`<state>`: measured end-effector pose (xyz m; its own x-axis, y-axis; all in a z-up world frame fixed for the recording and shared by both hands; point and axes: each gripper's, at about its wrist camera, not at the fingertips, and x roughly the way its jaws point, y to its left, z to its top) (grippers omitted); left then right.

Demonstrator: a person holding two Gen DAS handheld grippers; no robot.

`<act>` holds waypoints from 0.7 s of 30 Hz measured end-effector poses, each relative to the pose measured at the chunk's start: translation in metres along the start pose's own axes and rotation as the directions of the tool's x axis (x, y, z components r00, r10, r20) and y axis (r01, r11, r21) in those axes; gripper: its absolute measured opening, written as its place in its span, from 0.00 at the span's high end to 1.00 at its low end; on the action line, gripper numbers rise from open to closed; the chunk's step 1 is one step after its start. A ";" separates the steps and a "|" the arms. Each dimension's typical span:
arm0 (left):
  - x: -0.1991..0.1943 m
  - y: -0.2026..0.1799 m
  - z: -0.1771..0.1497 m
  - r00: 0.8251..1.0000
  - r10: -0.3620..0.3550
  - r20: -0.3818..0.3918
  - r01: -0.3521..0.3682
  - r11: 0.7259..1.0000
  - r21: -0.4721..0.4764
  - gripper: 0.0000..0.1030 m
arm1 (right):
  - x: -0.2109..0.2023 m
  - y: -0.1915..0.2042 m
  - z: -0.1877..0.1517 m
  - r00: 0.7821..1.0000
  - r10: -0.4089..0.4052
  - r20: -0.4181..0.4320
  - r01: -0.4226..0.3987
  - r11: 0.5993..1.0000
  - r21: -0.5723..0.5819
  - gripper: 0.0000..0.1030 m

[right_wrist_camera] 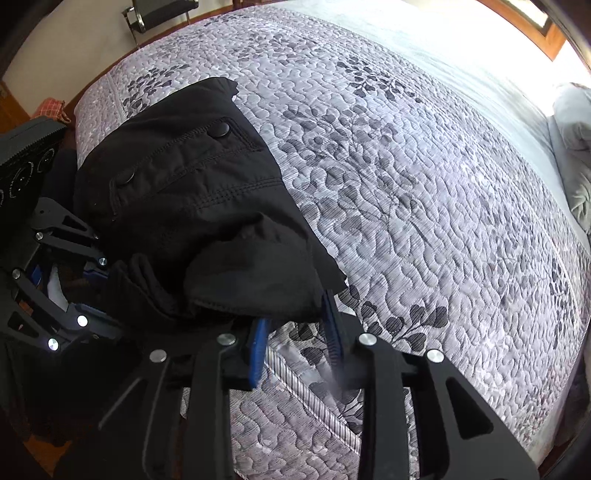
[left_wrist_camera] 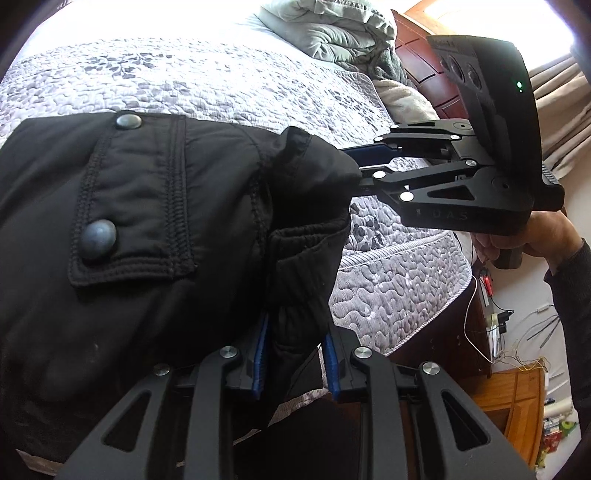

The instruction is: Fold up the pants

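Black pants [left_wrist_camera: 147,221] with snap-button pocket flaps lie bunched at the near edge of a bed; they also show in the right wrist view [right_wrist_camera: 192,192]. My left gripper [left_wrist_camera: 295,354] has its blue-padded fingers on either side of a fold of the pants' fabric, gripping it. My right gripper [right_wrist_camera: 299,332] holds another edge of the pants between its blue pads [right_wrist_camera: 334,328]. It also shows in the left wrist view [left_wrist_camera: 364,166], coming in from the right with its tips buried in the fabric. The left gripper body shows at the left of the right wrist view [right_wrist_camera: 85,291].
The bed carries a grey quilt with a leaf pattern [right_wrist_camera: 424,177]. A rumpled grey duvet and pillows [left_wrist_camera: 332,33] lie at the head by a dark wooden headboard [left_wrist_camera: 424,70]. A wooden cabinet with wires [left_wrist_camera: 517,387] stands beside the bed. A chair [right_wrist_camera: 159,14] stands beyond the bed.
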<state>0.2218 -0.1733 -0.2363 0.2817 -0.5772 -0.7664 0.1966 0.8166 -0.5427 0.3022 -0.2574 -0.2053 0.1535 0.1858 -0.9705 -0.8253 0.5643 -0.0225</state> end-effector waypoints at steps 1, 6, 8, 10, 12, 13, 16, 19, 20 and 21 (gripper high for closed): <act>0.002 0.001 0.000 1.000 -0.001 -0.010 0.001 1.000 0.000 0.75 | -0.001 -0.002 -0.004 1.000 -0.002 0.005 0.002 1.000 0.020 0.71; 0.002 0.008 0.004 0.997 -0.053 -0.053 0.053 0.999 0.001 0.71 | -0.017 -0.016 -0.023 0.999 -0.007 0.050 0.000 0.988 0.153 0.71; -0.007 0.014 0.005 0.987 -0.146 -0.061 0.144 0.989 -0.022 0.51 | -0.031 -0.020 -0.027 0.995 -0.017 0.099 -0.005 0.975 0.222 0.67; -0.024 0.014 0.005 0.983 -0.179 -0.031 0.179 0.984 -0.011 0.37 | -0.049 -0.017 -0.026 0.985 -0.022 0.170 -0.024 0.964 0.266 0.65; -0.043 0.015 0.006 0.982 -0.190 0.002 0.190 0.982 0.014 0.33 | -0.063 -0.010 -0.023 0.971 -0.005 0.238 -0.067 0.954 0.292 0.62; -0.055 0.019 0.008 0.979 -0.200 0.024 0.200 0.980 0.020 0.32 | -0.067 -0.004 -0.021 0.965 0.003 0.263 -0.084 0.951 0.299 0.62; -0.089 0.040 0.016 0.980 -0.158 0.124 0.158 0.987 0.006 0.21 | -0.059 0.011 -0.017 0.959 0.006 0.282 -0.102 0.940 0.327 0.61; -0.109 0.075 0.022 0.979 -0.083 0.186 0.094 0.994 -0.051 0.20 | -0.044 0.026 -0.023 0.952 0.016 0.305 -0.133 0.920 0.368 0.61; -0.111 0.087 0.024 0.979 -0.063 0.192 0.077 0.995 -0.066 0.20 | -0.039 0.031 -0.026 0.949 0.019 0.315 -0.143 0.916 0.375 0.61; -0.112 0.098 0.025 0.980 -0.034 0.195 0.050 0.996 -0.078 0.20 | -0.037 0.036 -0.031 0.947 0.012 0.321 -0.142 0.913 0.383 0.61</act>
<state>0.2327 -0.0288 -0.1952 0.4527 -0.5930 -0.6659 0.1361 0.7840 -0.6057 0.2500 -0.2685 -0.1780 0.3094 0.4407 -0.8426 -0.5668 0.7970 0.2087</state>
